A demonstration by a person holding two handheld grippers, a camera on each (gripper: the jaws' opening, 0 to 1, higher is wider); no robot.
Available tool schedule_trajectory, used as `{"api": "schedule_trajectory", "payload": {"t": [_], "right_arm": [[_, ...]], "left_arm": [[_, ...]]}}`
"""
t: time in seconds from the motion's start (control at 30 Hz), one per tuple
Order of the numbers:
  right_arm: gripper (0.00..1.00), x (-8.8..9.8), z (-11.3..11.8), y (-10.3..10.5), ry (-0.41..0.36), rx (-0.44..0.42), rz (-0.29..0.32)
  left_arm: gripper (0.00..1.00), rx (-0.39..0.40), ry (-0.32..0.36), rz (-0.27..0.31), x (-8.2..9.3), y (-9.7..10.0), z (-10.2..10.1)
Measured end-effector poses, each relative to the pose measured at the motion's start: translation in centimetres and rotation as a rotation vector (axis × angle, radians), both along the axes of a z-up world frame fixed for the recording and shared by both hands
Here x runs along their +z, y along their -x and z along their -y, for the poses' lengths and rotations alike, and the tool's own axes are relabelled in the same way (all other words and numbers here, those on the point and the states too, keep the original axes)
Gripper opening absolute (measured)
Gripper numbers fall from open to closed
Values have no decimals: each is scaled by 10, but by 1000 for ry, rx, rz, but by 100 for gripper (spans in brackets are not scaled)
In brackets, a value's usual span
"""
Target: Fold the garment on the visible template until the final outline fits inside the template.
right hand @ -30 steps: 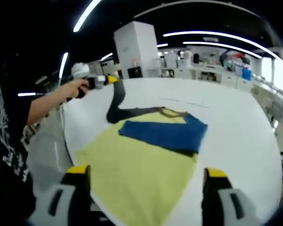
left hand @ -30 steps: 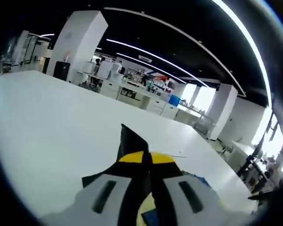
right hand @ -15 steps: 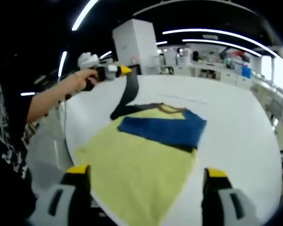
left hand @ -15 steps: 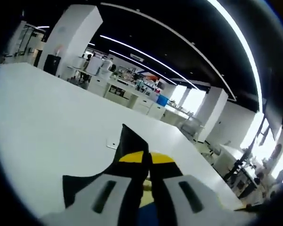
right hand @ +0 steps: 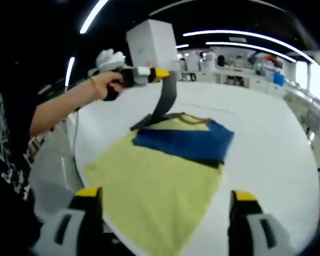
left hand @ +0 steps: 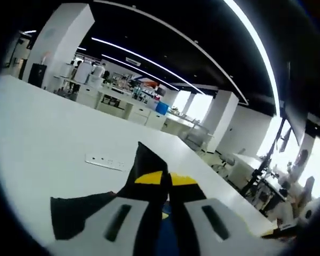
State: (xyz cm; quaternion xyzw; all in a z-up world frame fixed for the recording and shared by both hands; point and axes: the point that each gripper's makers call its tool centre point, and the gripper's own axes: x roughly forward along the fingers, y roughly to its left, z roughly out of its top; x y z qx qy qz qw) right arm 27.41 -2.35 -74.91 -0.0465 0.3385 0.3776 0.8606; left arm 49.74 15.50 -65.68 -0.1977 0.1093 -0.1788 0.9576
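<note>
Pale yellow garment (right hand: pixel 154 184) with blue fold and black sleeve (right hand: pixel 164 101); white table (right hand: pixel 266 144); yellow-tipped grey tool (right hand: pixel 165 209)

Matt cloth garment (right hand: pixel 165 176), yellow-green with soft blue panel (right hand: pixel 184 144) and limp dark sleeve (right hand: pixel 162 104). Smooth white surface (right hand: pixel 272 138), faint sheen. Left claw (left hand: pixel 167 184): matt grey plastic, yellow tips, pinching dark cloth. Right claw (right hand: pixel 162 200): same grey plastic, yellow caps. Glossy black ceiling (left hand: pixel 165 42).

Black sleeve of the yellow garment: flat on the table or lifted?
Lifted. The left tool is shut on the black sleeve, which hangs from it down to the yellow garment.
</note>
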Motion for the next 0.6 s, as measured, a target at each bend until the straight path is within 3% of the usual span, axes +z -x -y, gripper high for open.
{"api": "schedule_trajectory", "payload": {"t": [0.33, 0.6], "right_arm": [[99, -1, 4, -1, 4, -18, -7], [99, -6, 6, 2, -1, -25, -17]], "left_arm": [[0, -129, -3, -6, -17, 15, 51], [0, -222, -53, -51, -47, 28, 84]]}}
